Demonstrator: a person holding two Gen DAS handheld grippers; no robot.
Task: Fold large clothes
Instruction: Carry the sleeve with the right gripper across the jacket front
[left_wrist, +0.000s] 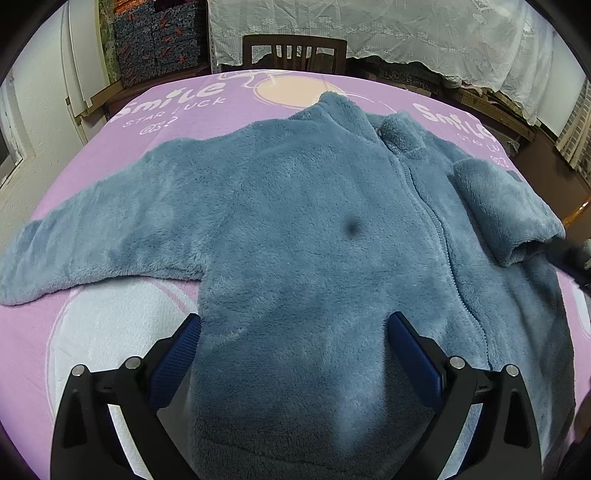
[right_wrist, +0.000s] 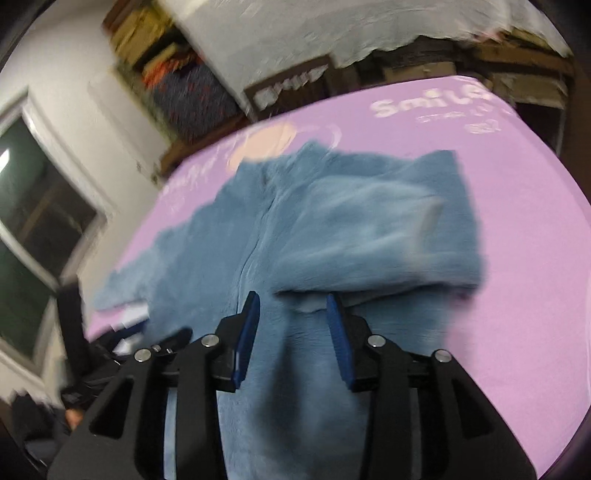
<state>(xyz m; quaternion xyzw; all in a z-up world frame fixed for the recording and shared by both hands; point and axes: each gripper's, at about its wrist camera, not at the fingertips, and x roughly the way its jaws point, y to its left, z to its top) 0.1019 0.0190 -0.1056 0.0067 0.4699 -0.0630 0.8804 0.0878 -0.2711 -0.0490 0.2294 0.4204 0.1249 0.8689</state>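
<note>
A blue fleece zip jacket (left_wrist: 303, 229) lies front up on the purple sheet (left_wrist: 110, 162). Its left sleeve (left_wrist: 74, 251) stretches out flat to the left. Its right sleeve (left_wrist: 509, 214) is folded in over the chest; in the blurred right wrist view this folded sleeve (right_wrist: 388, 229) lies just beyond the fingers. My left gripper (left_wrist: 295, 332) is open, its jaws straddling the jacket's lower left body near the hem. My right gripper (right_wrist: 291, 314) is open and empty, hovering over the jacket (right_wrist: 280, 387) just before the sleeve cuff.
A wooden chair (left_wrist: 295, 55) stands at the far edge of the table, with a white lace cloth (left_wrist: 406, 33) and patterned boxes (left_wrist: 159, 40) behind. A window (right_wrist: 33, 221) is on the left wall. The sheet's right side (right_wrist: 535, 277) lies bare.
</note>
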